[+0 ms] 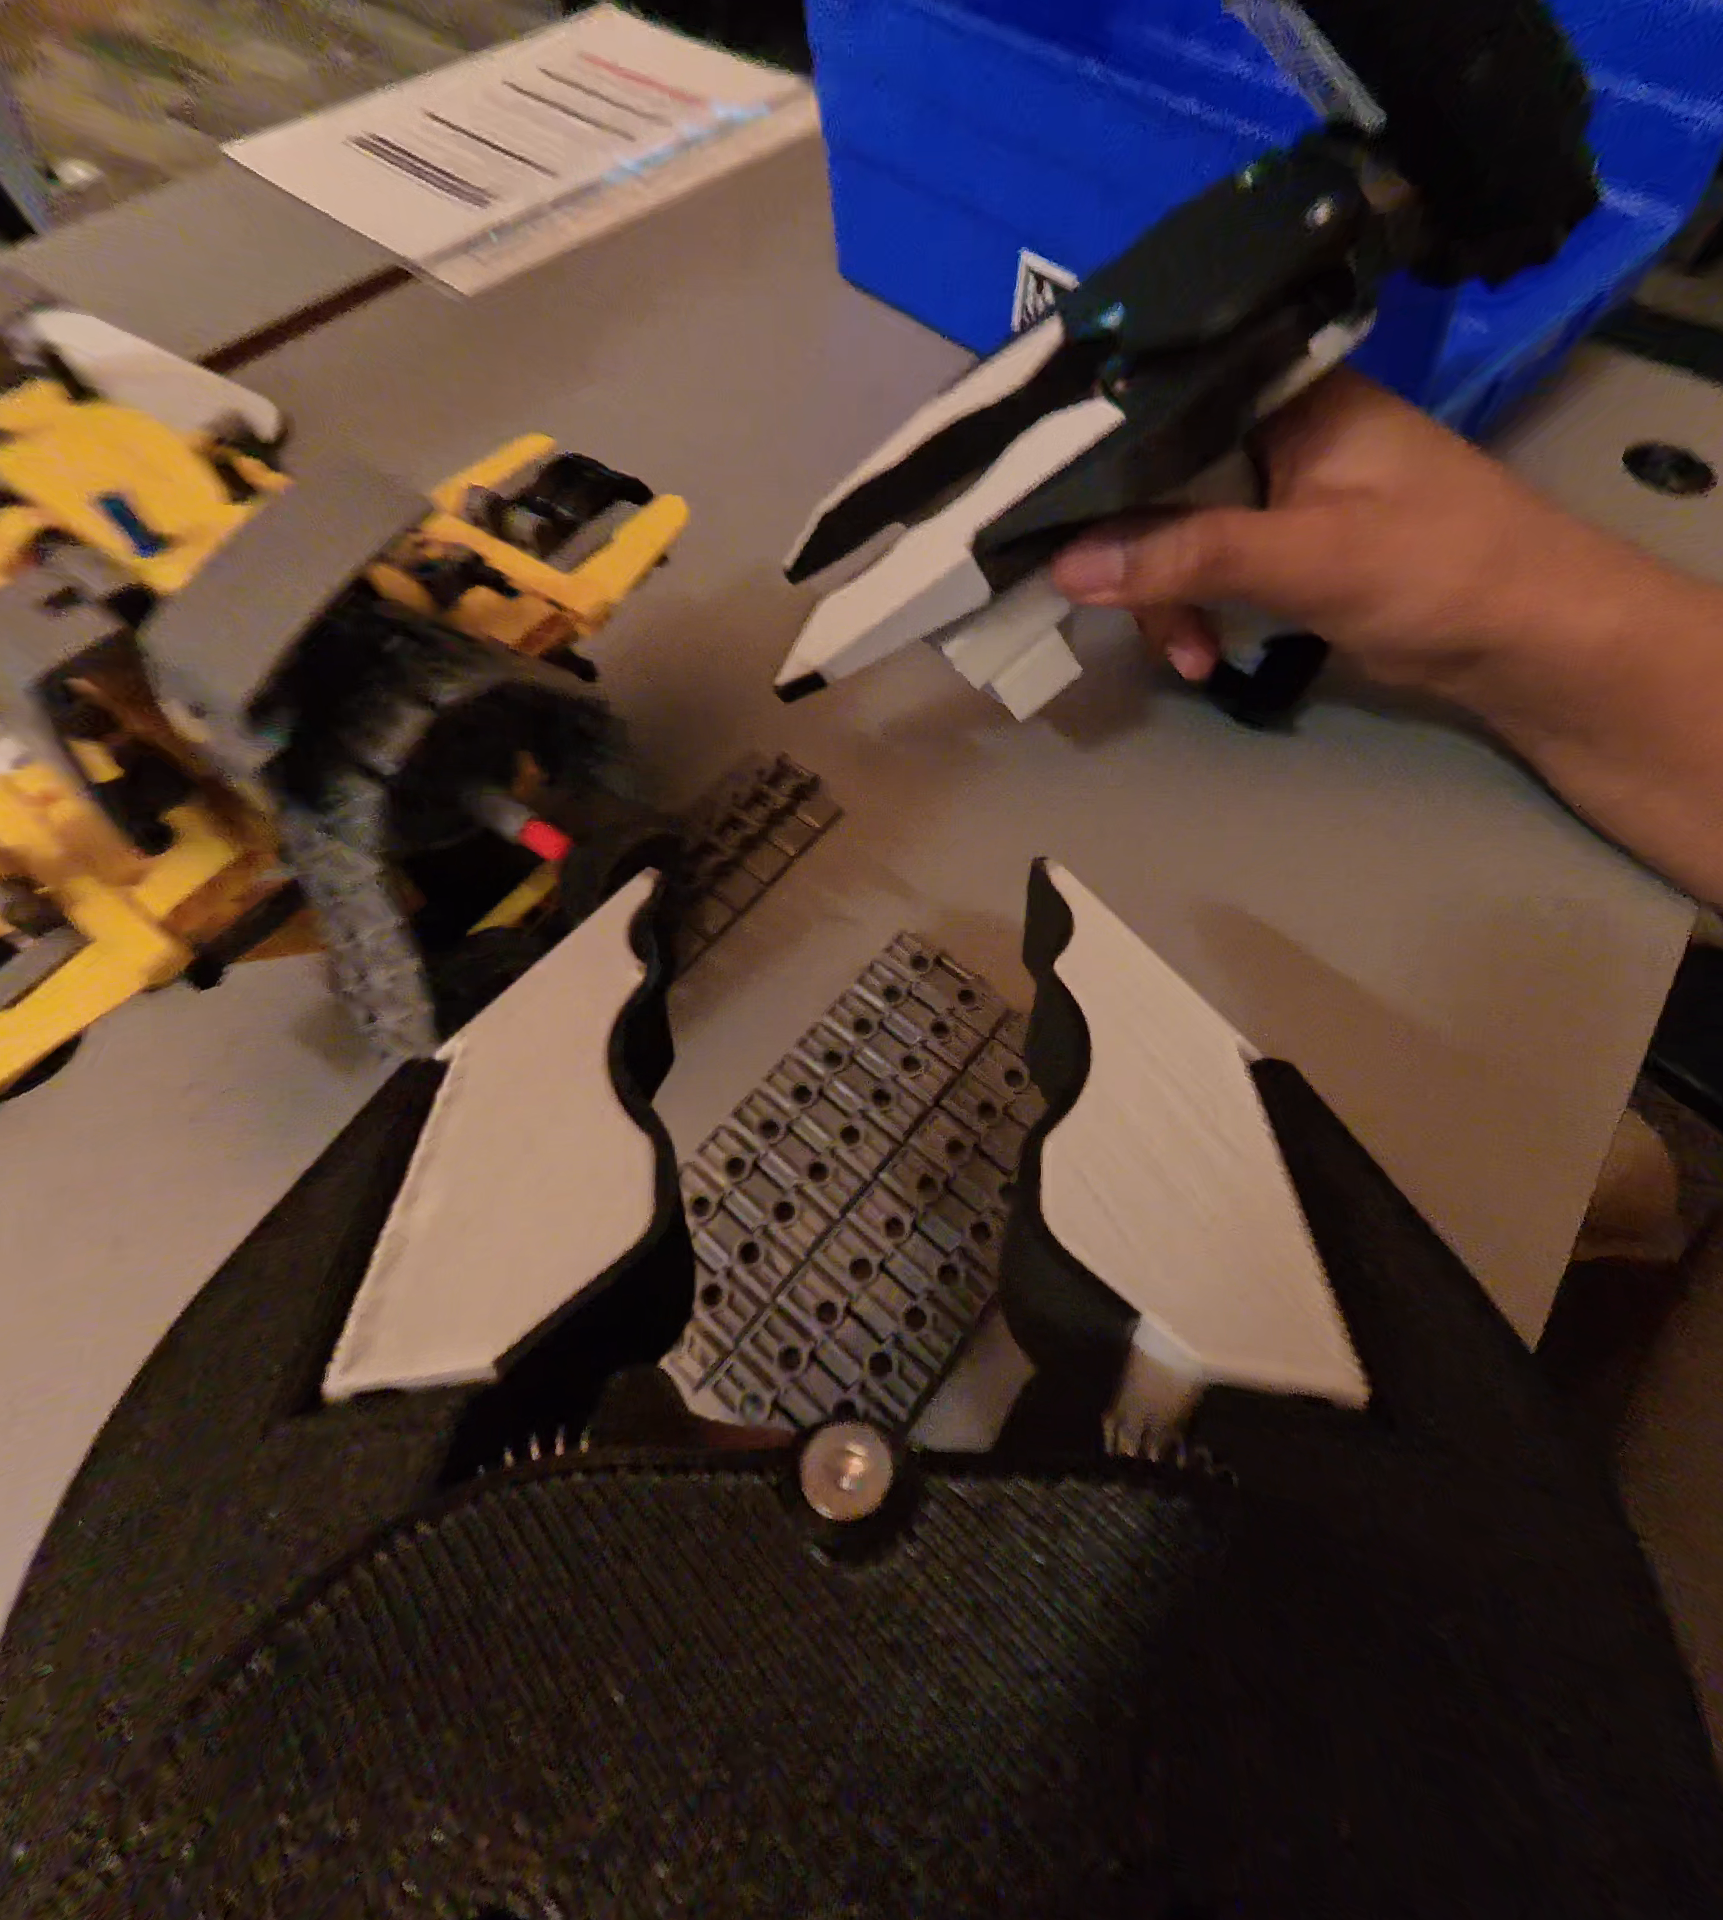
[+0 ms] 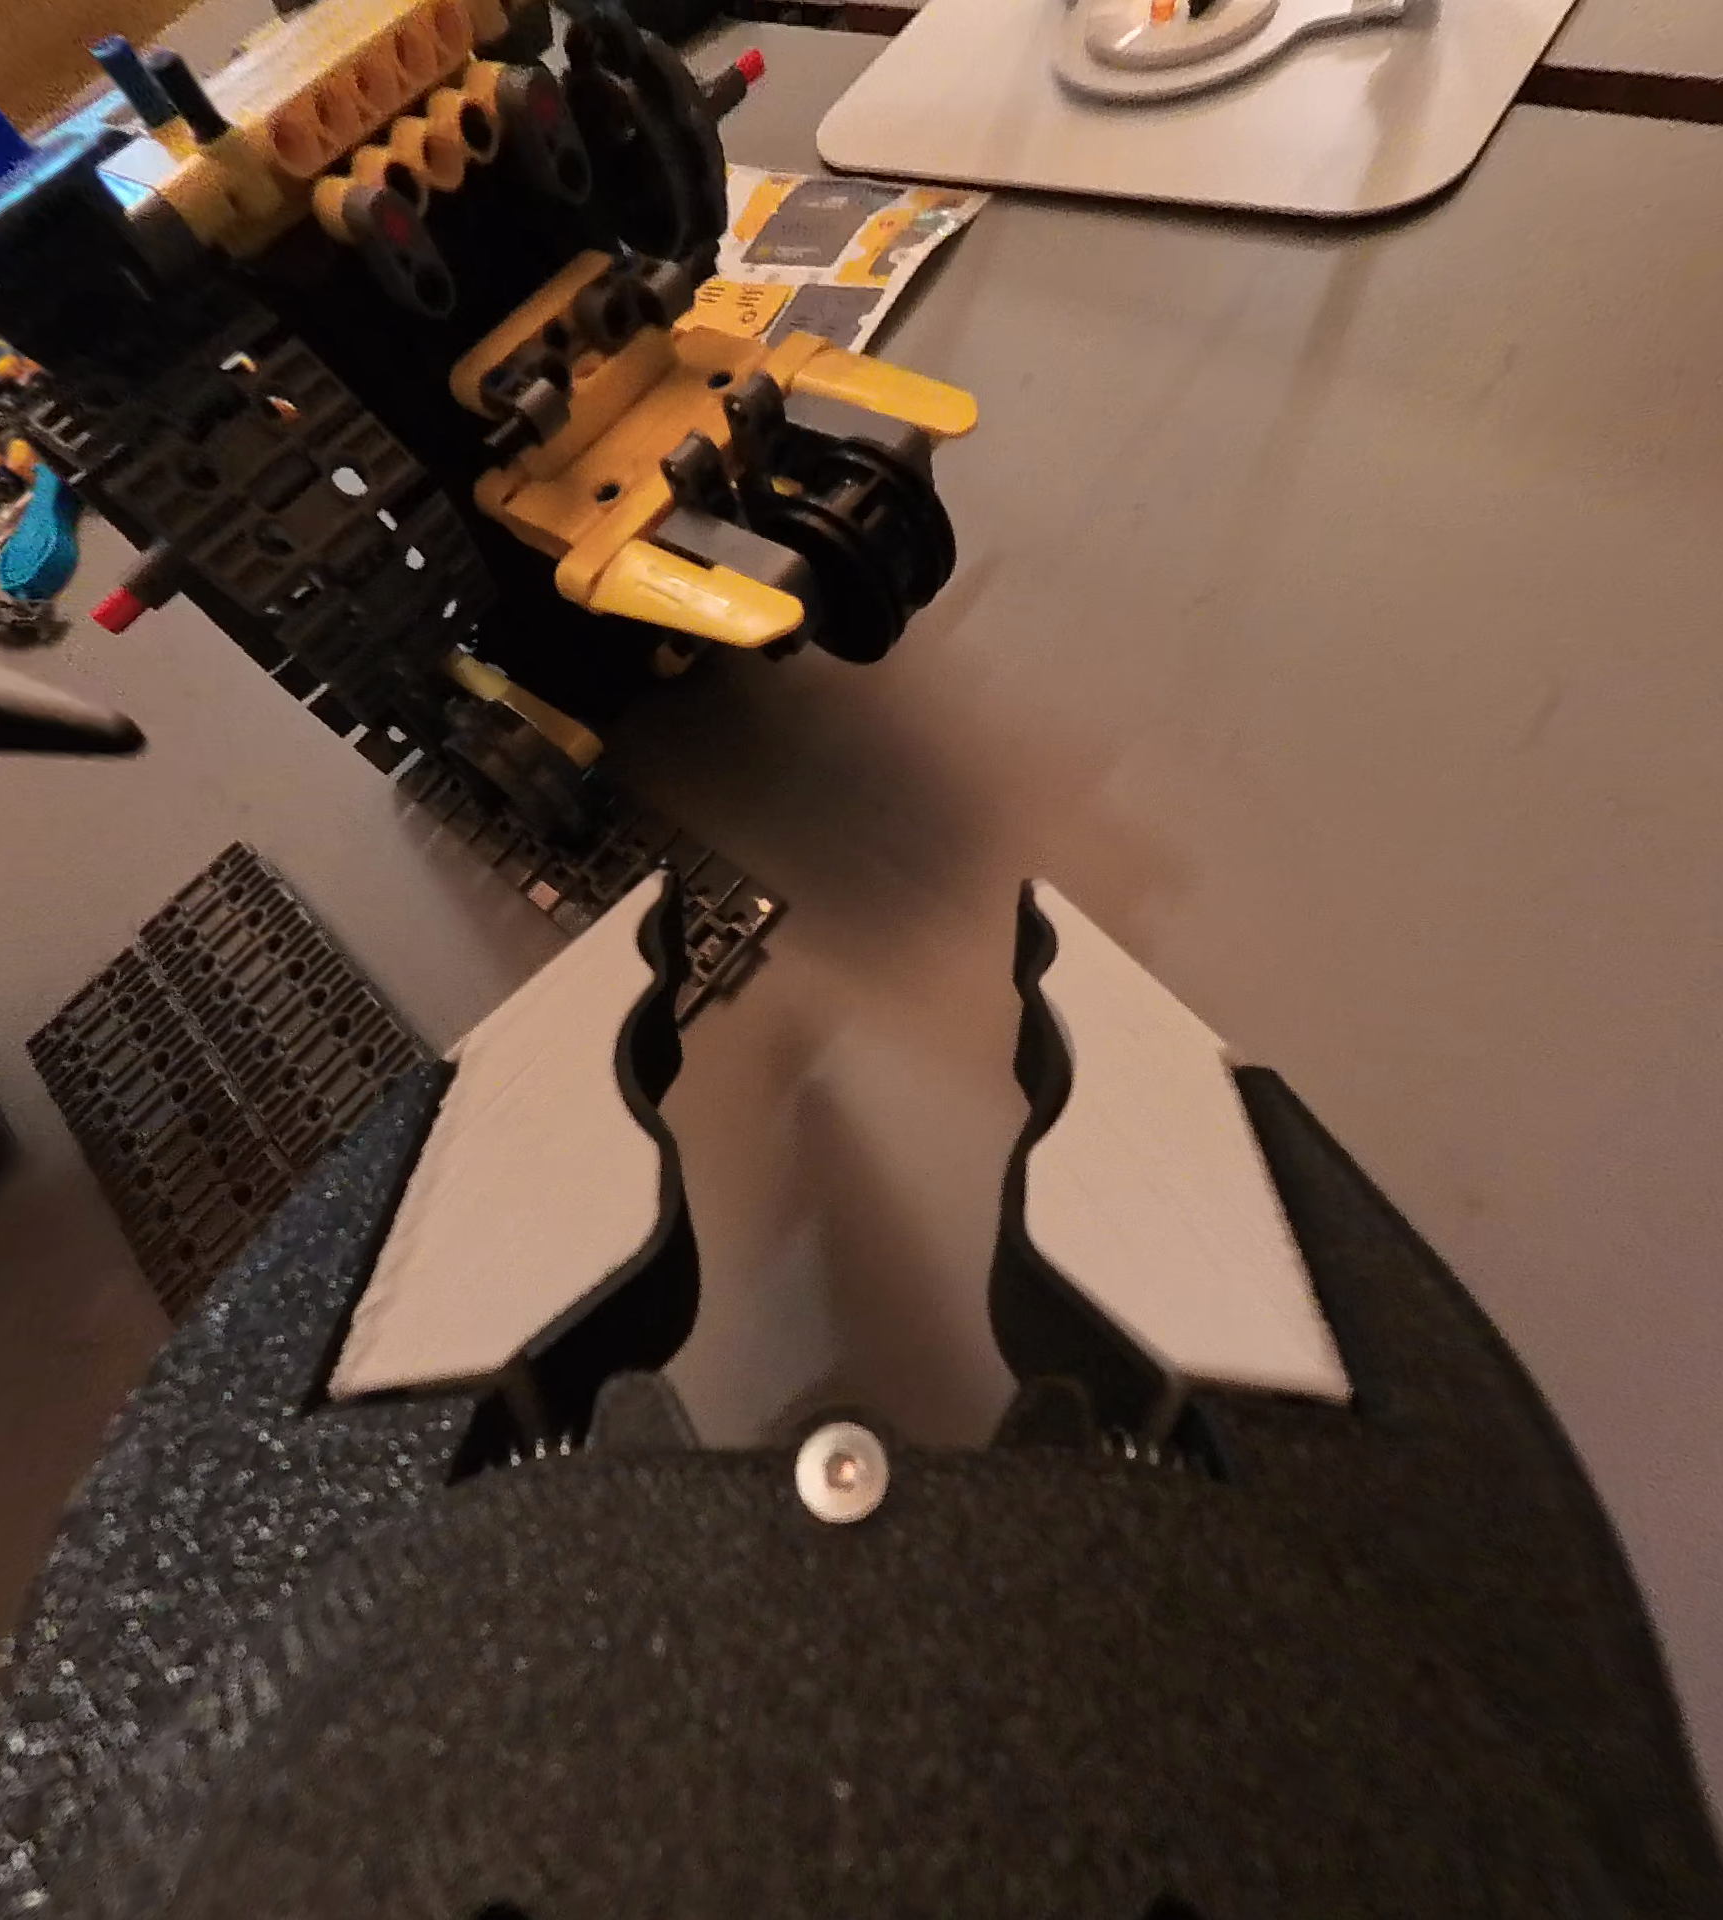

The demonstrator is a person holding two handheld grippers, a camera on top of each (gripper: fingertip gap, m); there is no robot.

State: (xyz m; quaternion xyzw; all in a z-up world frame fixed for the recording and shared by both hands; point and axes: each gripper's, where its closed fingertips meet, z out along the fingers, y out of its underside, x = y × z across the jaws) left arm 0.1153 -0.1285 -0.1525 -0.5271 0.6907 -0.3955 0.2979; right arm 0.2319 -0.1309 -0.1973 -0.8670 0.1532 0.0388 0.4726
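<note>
A yellow, black and grey toy brick vehicle (image 1: 213,665) lies on the grey table at the left, with a loose grey track strip (image 1: 748,831) trailing from it. My left gripper (image 1: 841,873) is open and hovers over a flat grey track piece (image 1: 857,1195) that lies between its fingers. My right gripper (image 2: 846,894) is open and empty above bare table, its left fingertip by the end of the track strip (image 2: 587,862). The vehicle (image 2: 483,395) is ahead of it to the left. The right gripper also shows in the left wrist view (image 1: 795,623), held by a hand.
A blue bin (image 1: 1200,156) stands at the back right. A white printed sheet (image 1: 514,135) lies at the back. In the right wrist view a grey mat (image 2: 1189,125) lies at the back, a sticker sheet (image 2: 836,260) beside the vehicle, and more grey track pieces (image 2: 202,1070) at left.
</note>
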